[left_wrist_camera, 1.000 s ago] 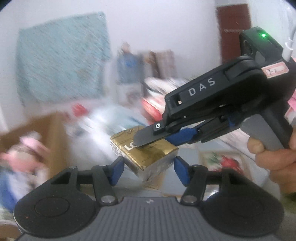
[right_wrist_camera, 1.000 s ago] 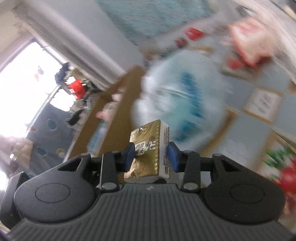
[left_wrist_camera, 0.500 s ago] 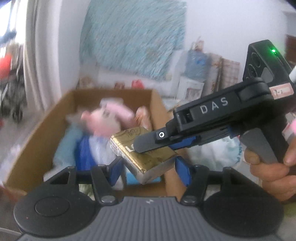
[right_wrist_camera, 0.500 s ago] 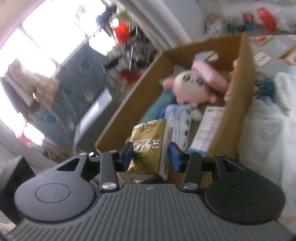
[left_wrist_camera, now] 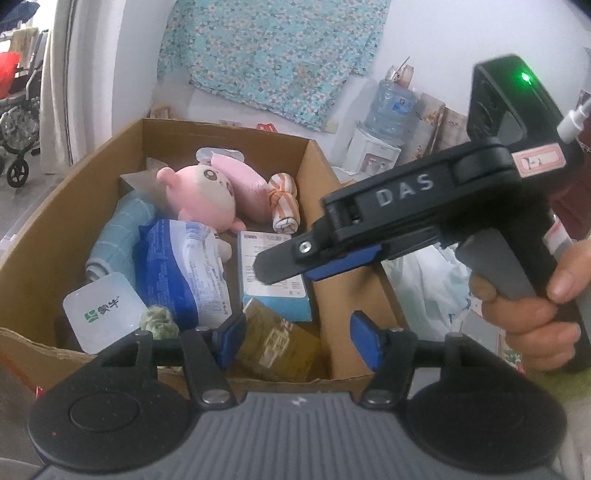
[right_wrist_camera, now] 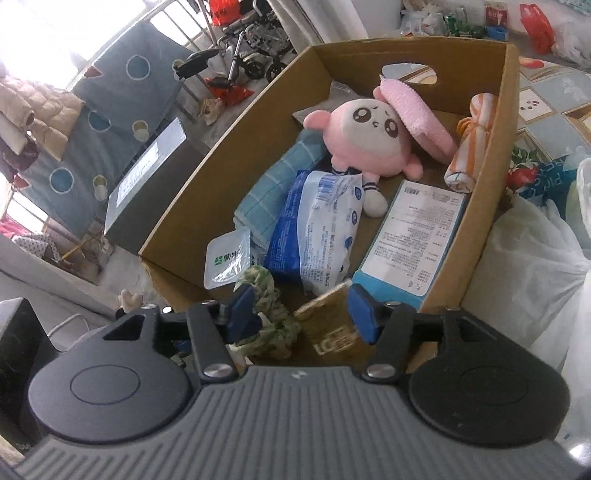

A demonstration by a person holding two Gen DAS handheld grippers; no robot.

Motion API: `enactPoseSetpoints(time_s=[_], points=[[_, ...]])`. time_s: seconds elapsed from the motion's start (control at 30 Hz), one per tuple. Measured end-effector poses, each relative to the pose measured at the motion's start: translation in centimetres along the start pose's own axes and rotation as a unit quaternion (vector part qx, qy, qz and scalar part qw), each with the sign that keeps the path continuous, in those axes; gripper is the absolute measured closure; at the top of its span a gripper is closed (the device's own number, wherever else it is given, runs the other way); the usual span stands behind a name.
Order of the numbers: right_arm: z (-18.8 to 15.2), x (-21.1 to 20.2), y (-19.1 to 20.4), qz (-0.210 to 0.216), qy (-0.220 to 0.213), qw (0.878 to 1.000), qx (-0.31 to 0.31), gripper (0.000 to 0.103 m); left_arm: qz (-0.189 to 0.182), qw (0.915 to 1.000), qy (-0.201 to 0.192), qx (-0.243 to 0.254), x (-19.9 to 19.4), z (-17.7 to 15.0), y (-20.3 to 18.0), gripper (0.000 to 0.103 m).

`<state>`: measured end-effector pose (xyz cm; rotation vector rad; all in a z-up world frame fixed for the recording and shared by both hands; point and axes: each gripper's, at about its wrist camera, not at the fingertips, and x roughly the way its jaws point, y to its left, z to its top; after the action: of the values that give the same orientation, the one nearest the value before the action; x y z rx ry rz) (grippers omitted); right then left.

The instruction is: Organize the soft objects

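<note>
A gold tissue pack (left_wrist_camera: 277, 345) lies loose in the near corner of the cardboard box (left_wrist_camera: 62, 206); it also shows in the right wrist view (right_wrist_camera: 330, 326). My right gripper (right_wrist_camera: 301, 312) is open just above it, and shows in the left wrist view (left_wrist_camera: 284, 266) over the box. My left gripper (left_wrist_camera: 299, 341) is open and empty at the box's near wall. The box (right_wrist_camera: 229, 147) holds a pink plush (right_wrist_camera: 373, 140), a blue wipes pack (right_wrist_camera: 317, 229), a blue-white carton (right_wrist_camera: 413, 240), a teal towel (right_wrist_camera: 277, 188) and a striped roll (right_wrist_camera: 472, 140).
A white plastic bag (right_wrist_camera: 528, 266) lies right of the box. A water dispenser (left_wrist_camera: 384, 125) and a floral cloth (left_wrist_camera: 273, 51) are at the back wall. A wheelchair (right_wrist_camera: 255, 33) and a grey case (right_wrist_camera: 147, 177) stand left of the box.
Both grippers swung left over the box. My right gripper opened and the gold tissue pack dropped into the box's near corner.
</note>
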<state>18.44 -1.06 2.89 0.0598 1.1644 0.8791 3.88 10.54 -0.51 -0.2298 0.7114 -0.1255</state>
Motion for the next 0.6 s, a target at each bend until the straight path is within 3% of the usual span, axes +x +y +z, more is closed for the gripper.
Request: enactPoseSetpoints(time_s=[0.17,0.33,0.47,0.6], points=[[-0.2,-0.7,-1.2,0.026,-0.025,0.999,0.027,0.037,0.009,0.9996,-0.027,0.002,-1.0,0.0,0.0,0.027],[-1.4,-3.9,-2.2,0.039,-0.096,0.994,0.038,0.026,0.012,0.9975,-0.070,0.005,-2.7,-0.1,-0.6,0.009],[-3.8,-7.6,-2.3,-0.007,-0.195,0.981,0.025,0.014,0.007,0.9967,-0.079,0.017,-3.1,0.1,-1.6,0.003],[-8.3,-10.3,-2.0,-0.064,-0.273,0.960,0.021,0.012,0.006,0.9964,-0.077,0.034,-2.8,0.0,-3.1,0.000]])
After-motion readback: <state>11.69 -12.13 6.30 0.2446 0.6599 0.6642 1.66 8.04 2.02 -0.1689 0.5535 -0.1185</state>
